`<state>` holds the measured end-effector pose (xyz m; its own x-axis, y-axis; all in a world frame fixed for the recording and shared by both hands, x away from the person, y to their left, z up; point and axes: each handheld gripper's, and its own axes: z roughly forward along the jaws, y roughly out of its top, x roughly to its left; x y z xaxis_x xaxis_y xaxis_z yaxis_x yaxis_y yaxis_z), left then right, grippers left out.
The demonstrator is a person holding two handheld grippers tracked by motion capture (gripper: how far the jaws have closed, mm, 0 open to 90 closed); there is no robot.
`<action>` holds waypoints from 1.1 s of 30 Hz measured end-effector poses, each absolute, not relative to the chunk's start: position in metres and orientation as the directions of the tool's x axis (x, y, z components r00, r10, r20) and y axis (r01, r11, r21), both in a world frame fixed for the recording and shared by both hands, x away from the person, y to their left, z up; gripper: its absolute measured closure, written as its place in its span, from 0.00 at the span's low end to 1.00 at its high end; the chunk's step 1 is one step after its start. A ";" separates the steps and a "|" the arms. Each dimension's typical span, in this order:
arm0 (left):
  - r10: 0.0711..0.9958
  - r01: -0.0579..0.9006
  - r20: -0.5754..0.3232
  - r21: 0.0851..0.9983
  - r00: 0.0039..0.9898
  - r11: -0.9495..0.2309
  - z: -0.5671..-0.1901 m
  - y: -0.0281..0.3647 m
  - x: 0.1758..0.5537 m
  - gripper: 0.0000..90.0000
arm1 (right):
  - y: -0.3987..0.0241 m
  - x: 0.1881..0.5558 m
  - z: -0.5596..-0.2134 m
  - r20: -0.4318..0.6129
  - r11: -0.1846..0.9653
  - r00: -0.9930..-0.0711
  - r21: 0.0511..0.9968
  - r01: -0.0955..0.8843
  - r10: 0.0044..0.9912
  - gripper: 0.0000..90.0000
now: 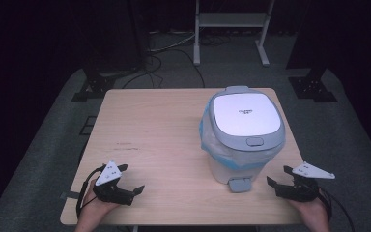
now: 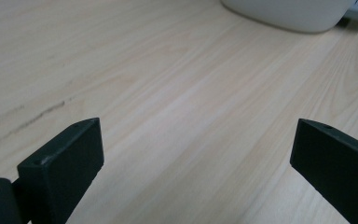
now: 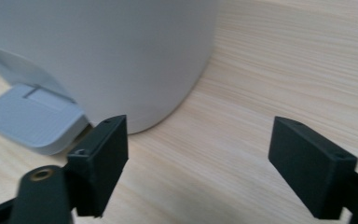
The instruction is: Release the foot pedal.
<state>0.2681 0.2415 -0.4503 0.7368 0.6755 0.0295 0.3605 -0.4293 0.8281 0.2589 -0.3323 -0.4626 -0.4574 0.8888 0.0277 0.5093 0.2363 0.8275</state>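
Two grippers rest at the desk's near edge, a bin between them.
The left gripper (image 1: 125, 186) sits by the near-left corner, fingers spread, bare desk (image 1: 149, 125) ahead. The white pedal bin (image 1: 243, 137), grey lid shut, blue liner at its rim, stands right of centre; the right gripper (image 1: 279, 180), fingers spread, lies by the near-right corner beside its pedal (image 3: 32, 121).

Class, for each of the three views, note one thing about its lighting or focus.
High view: bright glare whitens the bin lid, surroundings fall to black. Left gripper view: even light, the bin base soft. Right gripper view: the pedal and near fingers slightly blurred.
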 end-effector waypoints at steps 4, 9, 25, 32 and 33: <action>0.683 0.388 0.038 0.799 0.729 -0.459 -0.456 0.243 0.267 0.02 | -0.333 0.262 -0.465 0.015 0.246 -0.446 0.818 0.520 0.895 0.15; 0.695 0.420 0.037 0.773 0.718 -0.475 -0.463 0.246 0.268 0.02 | -0.333 0.268 -0.471 0.007 0.261 -0.443 0.800 0.541 0.896 0.14; 0.719 0.473 0.047 0.722 0.694 -0.504 -0.483 0.253 0.277 0.00 | -0.335 0.279 -0.484 0.012 0.282 -0.446 0.760 0.586 0.895 0.14; 0.720 0.492 0.021 0.716 0.694 -0.495 -0.484 0.254 0.280 0.00 | -0.335 0.282 -0.487 0.020 0.284 -0.444 0.742 0.607 0.896 0.14; 0.722 0.498 0.015 0.715 0.692 -0.492 -0.484 0.254 0.280 0.00 | -0.334 0.282 -0.487 0.020 0.284 -0.442 0.741 0.609 0.897 0.14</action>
